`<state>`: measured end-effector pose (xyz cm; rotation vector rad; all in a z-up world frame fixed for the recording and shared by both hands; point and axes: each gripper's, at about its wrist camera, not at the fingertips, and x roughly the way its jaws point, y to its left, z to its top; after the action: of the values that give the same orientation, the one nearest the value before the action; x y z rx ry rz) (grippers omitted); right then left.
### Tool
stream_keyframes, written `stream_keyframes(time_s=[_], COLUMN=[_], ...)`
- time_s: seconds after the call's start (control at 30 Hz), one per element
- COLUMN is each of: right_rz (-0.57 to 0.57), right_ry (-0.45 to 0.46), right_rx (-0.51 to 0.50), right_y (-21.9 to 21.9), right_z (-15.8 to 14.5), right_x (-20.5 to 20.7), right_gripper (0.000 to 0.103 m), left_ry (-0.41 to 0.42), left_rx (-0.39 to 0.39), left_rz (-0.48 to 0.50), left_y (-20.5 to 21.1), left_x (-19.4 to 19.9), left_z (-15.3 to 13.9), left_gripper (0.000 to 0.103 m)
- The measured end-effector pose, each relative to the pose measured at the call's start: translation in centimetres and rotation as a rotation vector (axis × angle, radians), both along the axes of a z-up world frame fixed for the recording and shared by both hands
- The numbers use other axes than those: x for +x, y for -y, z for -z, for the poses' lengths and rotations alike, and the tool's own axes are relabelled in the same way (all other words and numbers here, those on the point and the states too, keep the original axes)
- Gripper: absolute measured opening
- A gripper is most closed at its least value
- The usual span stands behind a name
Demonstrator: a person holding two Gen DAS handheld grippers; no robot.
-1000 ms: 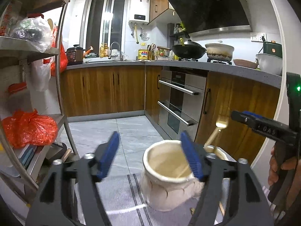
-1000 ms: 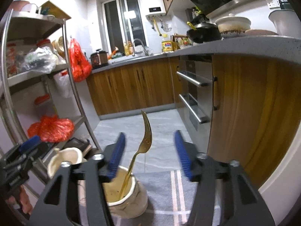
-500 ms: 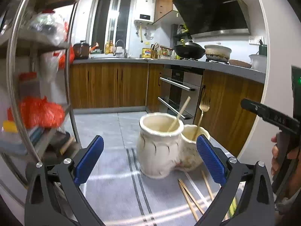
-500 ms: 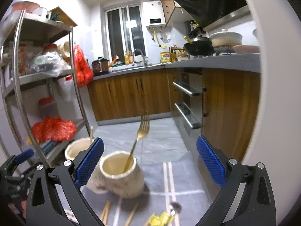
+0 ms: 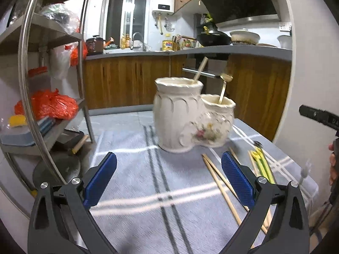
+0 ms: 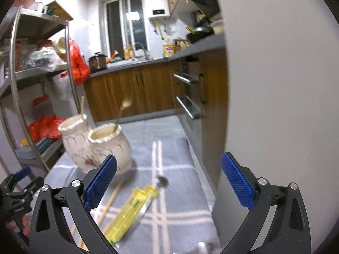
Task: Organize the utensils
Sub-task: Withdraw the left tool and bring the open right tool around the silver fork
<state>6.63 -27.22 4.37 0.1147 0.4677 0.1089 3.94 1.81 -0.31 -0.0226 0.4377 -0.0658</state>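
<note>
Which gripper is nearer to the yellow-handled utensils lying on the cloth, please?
Right, by my reading. The right gripper hangs open almost directly over the yellow utensils. The left gripper is open too, with those utensils off to its right beyond the chopsticks.

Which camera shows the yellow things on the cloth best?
The right wrist view: the yellow-handled utensils lie close and central between its open jaws, though blurred. The left wrist view shows them only at its right side, partly hidden behind a finger.

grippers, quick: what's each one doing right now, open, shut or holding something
Left gripper: open, holding nothing; jaws have just been opening.
Right gripper: open, holding nothing; jaws have just been opening.
</note>
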Motion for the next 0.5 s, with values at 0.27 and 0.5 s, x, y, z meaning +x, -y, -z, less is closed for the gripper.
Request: stream_keyframes(time_s=[0.27,0.5], right_rz=[0.034,0.051], right_ry=[-0.11,-0.145], right_rx=[-0.026,-0.149], right_y=[2.1,1.5], right_z=[2.7,4.2], right_x=[-1.8,-3.5], right_gripper=[0.098,0.098], left_ry=[-0.066,-0.086], left_rx=[-0.057,-0.034], left_rz=[0.077,0.11], left_y=[2.0,3.4], left_x=[-0.1,0.0], left_z=[1.3,2.2], left_gripper=[0.097,0.097])
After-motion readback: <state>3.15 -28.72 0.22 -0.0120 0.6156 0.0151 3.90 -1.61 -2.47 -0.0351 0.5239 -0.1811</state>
